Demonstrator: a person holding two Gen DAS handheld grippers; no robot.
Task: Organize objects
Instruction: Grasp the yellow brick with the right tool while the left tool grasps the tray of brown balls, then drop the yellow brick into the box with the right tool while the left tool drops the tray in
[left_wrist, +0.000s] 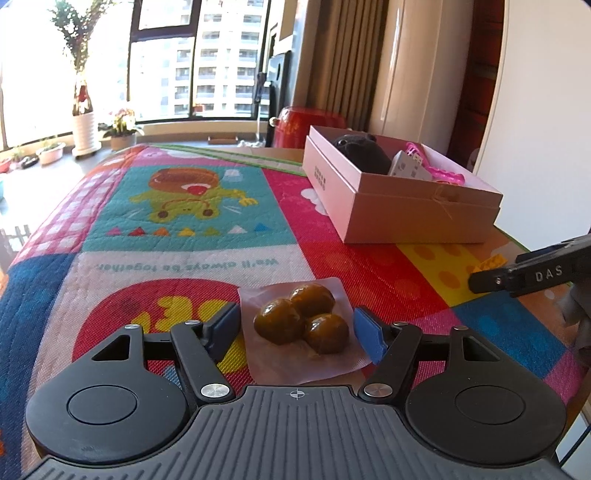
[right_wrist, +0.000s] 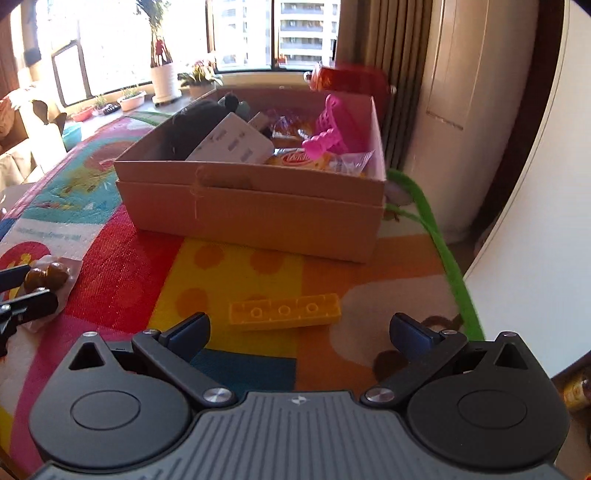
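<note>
Looks mostly done to me. The cardboard box (right_wrist: 251, 206) at the far side of the play mat (left_wrist: 155, 206) already holds a pile: a dark plush thing (left_wrist: 360, 151), a white card-like piece (right_wrist: 232, 144), a pink plastic toy (right_wrist: 332, 129) and a snack packet (right_wrist: 295, 159).

2 things are left out on the mat. The clear packet with 3 brown balls (left_wrist: 303, 321) sits right between the spread fingers of the left gripper (left_wrist: 295, 332); the pads flank it but aren't pinching anything yet. The yellow building brick (right_wrist: 284, 313) lies flat just ahead of the right gripper (right_wrist: 299, 336), which is also spread wide and holding nothing. The brick is near the box, the packet a bit further off to the left.

Hard to tell: whether the left pads touch the packet's plastic edge or just sit beside it. The box wall hides whatever's at the bottom, so no clue how full it is. Both views are soft, especially the right one, and the snack packet's print is unreadable. A green fuzzy strip (right_wrist: 443, 251) runs past the box's right corner, partly hidden behind it.
</note>
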